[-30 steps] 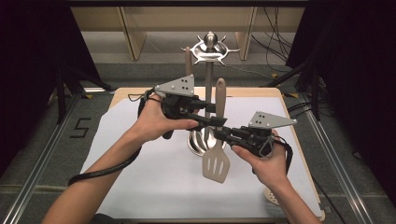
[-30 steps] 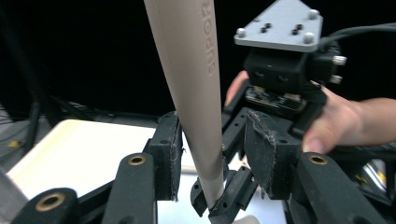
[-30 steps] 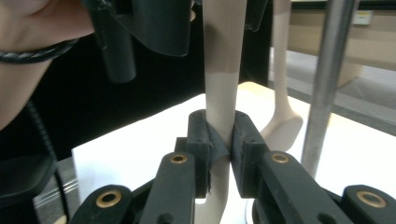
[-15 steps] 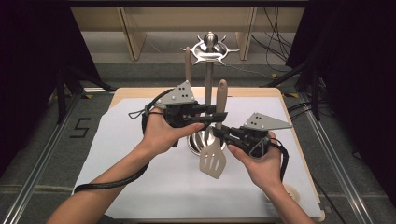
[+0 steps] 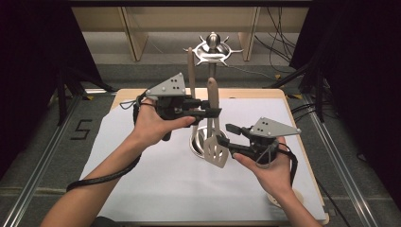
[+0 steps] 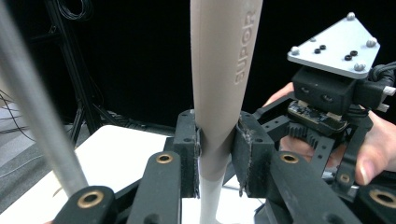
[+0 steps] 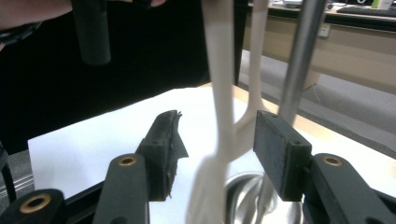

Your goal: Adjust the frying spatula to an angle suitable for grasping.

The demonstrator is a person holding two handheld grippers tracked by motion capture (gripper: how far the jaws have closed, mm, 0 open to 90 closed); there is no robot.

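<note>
A beige slotted spatula (image 5: 215,150) hangs upright over the steel base (image 5: 198,142) of a utensil stand. My left gripper (image 5: 213,112) is shut on its handle (image 6: 219,93), which bears the word SUPOR; its jaws closed there within the last second. My right gripper (image 5: 226,136) sits lower, beside the blade. Its jaws have just been opening and now stand open around the spatula's thin neck (image 7: 223,116), with neither pad touching it. The left gripper view also shows the right gripper (image 6: 327,112) beyond the handle.
The stand's metal pole (image 5: 212,66) rises from the base to a crown of hooks (image 5: 213,47). A second beige utensil (image 5: 191,71) hangs on it beside the spatula. White paper (image 5: 142,161) covers the wooden table (image 5: 302,156). A small round pale object (image 5: 281,197) lies near the front right corner.
The left gripper has come in and closed on the spatula's handle. The right gripper, shut on the neck before, has opened its jaws. The spatula now stands more upright.
</note>
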